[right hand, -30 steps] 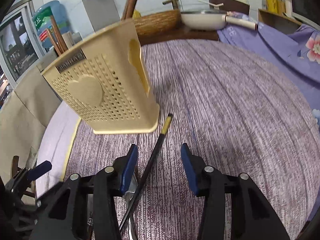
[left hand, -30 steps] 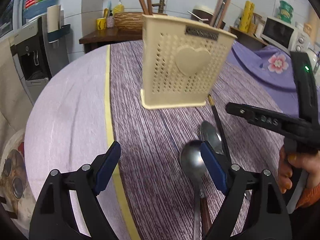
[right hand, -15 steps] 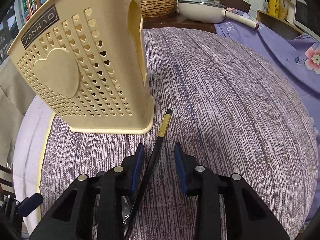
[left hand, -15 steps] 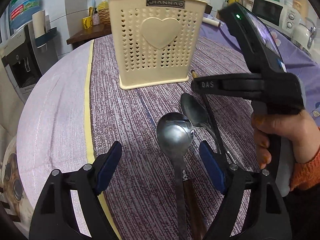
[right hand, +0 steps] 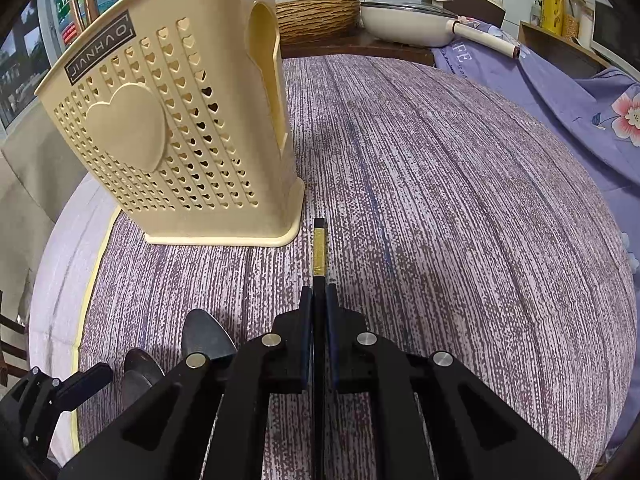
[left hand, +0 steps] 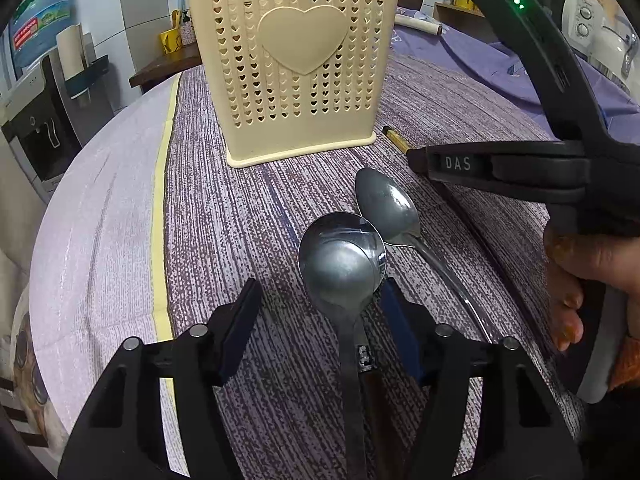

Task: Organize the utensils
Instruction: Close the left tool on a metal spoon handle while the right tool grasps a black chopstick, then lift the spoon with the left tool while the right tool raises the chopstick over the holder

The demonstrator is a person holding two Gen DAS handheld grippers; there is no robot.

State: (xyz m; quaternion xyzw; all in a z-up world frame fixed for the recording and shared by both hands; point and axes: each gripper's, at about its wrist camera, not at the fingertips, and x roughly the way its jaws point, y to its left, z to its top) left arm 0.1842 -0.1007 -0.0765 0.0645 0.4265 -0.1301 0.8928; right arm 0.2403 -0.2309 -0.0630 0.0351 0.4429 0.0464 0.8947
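Note:
A cream perforated utensil holder [left hand: 298, 64] with a heart on its front stands upright on the purple cloth; it also shows in the right wrist view [right hand: 180, 132]. My right gripper [right hand: 319, 300] is shut on a black chopstick [right hand: 319, 248] with a gold band, low on the cloth just right of the holder. My left gripper [left hand: 320, 320] is open around the neck of a large round metal spoon [left hand: 342, 258] lying on the cloth. A smaller oval spoon [left hand: 386, 206] lies beside it to the right. The right gripper [left hand: 416, 158] shows in the left wrist view.
The round table [right hand: 460, 200] carries a purple striped cloth with a pale yellow-edged cloth [left hand: 100, 220] at the left. A lilac flowered cloth [right hand: 580, 100] lies at the far right. A pan [right hand: 404, 20] and a wicker basket [right hand: 316, 16] sit on a counter behind.
My right gripper has closed from open onto the chopstick. My left gripper has moved forward and narrowed around the large spoon's neck. Both grippers have come nearer the holder.

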